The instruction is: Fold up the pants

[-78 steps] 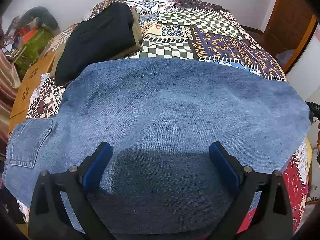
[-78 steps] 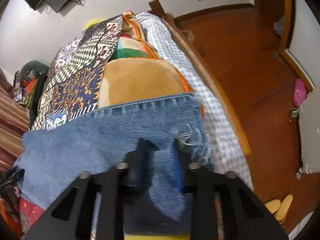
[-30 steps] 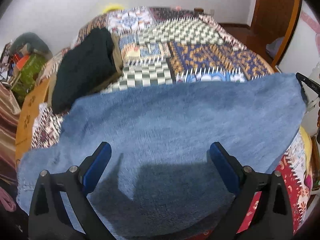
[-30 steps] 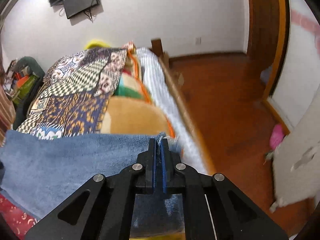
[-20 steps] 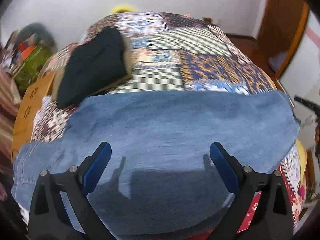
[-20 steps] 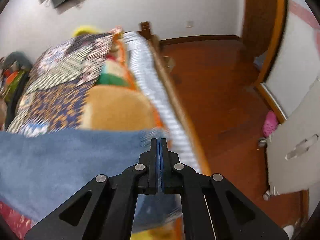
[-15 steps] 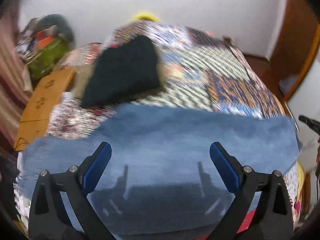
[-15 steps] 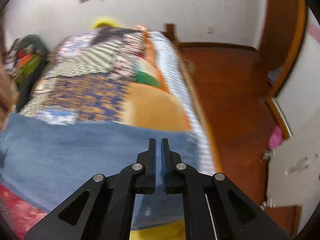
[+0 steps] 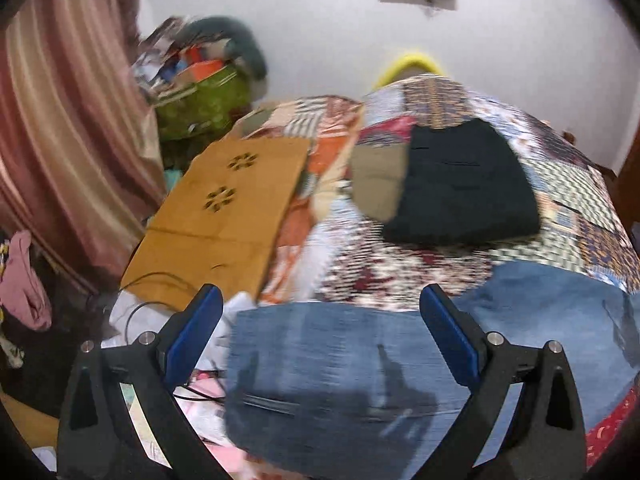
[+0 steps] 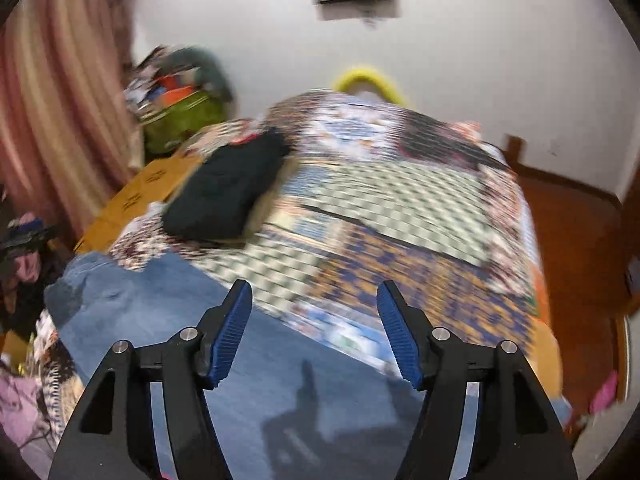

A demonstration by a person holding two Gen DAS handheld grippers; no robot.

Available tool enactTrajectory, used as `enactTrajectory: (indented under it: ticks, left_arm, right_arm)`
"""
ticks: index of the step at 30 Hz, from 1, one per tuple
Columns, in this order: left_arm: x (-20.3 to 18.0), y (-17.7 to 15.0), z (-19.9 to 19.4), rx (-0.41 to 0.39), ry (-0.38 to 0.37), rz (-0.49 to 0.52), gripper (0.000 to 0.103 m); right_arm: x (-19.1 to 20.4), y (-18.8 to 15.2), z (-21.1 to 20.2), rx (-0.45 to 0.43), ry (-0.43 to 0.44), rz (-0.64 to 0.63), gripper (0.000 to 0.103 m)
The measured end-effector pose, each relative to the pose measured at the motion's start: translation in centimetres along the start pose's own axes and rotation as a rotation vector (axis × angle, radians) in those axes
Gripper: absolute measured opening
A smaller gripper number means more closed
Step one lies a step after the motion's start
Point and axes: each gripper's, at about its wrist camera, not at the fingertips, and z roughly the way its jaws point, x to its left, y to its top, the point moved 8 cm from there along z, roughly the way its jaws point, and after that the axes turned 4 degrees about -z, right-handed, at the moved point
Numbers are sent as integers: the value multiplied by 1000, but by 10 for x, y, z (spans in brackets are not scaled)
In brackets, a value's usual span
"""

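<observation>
Left tool (image 9: pixel 320 330): fingers spread wide, holding nothing, positioned above the jeans (image 9: pixel 360 368). Right tool (image 10: pixel 314 330): fingers likewise apart and empty, over the same jeans (image 10: pixel 160 320). The jeans lie flat across the near edge of the bed's patchwork quilt (image 10: pixel 400 216). A folded black garment (image 9: pixel 460 184) rests farther back on the quilt, well apart from the denim. Both views are motion-blurred.

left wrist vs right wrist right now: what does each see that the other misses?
Left wrist only: the khaki garment under the black one, cables at the bed's left edge, the jeans' pocket slit.
Right wrist only: the wooden floor and the bed's right edge.
Both: jeans, folded black garment, patchwork bedspread, orange board, curtain, both grippers open.
</observation>
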Motion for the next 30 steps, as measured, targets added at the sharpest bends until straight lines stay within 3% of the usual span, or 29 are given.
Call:
enactTrajectory:
  ticks: [5, 9, 12, 17, 20, 25, 27, 28, 29, 30]
  left_arm:
    - [62, -5, 39, 80, -20, -66, 100]
    - [84, -19, 75, 153, -49, -96, 100]
    - [87, -29, 100, 223, -94, -135, 96]
    - [73, -48, 137, 338, -212, -180, 77]
    - [64, -52, 142, 353, -272, -204, 73]
    - [62, -58, 139, 350, -283, -198, 67]
    - [62, -61, 133, 344, -283, -189, 62]
    - [59, -61, 132, 335, -284, -178, 53]
    - [56, -60, 128, 327, -295, -165, 40]
    - [52, -60, 123, 320, -306, -151, 33]
  right_arm:
    - [66, 18, 48, 60, 92, -72, 62]
    - [108, 24, 83, 114, 156, -115, 62]
    - [132, 24, 108, 160, 185, -149, 62]
    - [159, 19, 143, 246, 234, -170, 62]
    - [163, 12, 166, 307, 247, -170, 62]
    - [174, -2, 188, 379, 291, -157, 62]
    - [177, -7, 191, 384, 287, -167, 44]
    - [177, -7, 191, 381, 281, -174, 42]
    - [177, -7, 190, 371, 279, -176, 36]
    - [176, -6, 188, 355, 282, -175, 28]
